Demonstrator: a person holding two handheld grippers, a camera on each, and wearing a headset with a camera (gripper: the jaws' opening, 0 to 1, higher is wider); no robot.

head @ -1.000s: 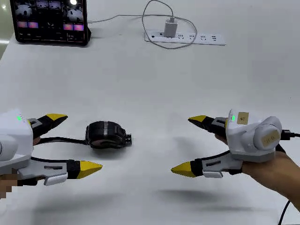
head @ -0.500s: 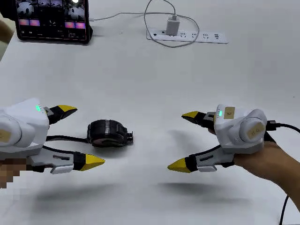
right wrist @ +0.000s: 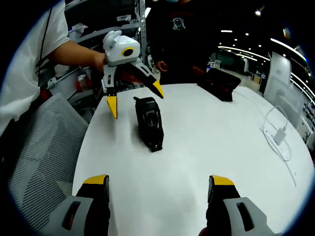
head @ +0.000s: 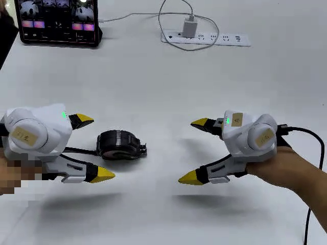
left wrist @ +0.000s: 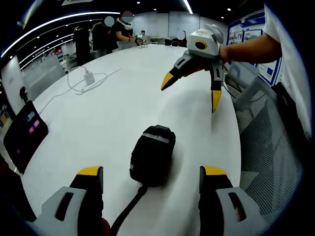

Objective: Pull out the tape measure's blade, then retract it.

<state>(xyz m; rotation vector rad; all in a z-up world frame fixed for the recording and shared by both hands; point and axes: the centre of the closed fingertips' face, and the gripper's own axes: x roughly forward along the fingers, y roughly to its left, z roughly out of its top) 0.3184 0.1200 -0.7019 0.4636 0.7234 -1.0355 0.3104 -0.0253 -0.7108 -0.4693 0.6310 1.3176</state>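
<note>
I see a white table [head: 153, 87], top mostly bare. A black tape measure [head: 118, 145] lies on its side at 8 o'clock from centre in the head view, its strap [head: 76, 150] trailing toward 9. A tablet [head: 57, 23] stands at 11, screen lit. A power strip [head: 214, 38] lies at 1, with a charger [head: 190, 28] plugged in and a white cable [head: 159, 23] looped beside it.
</note>
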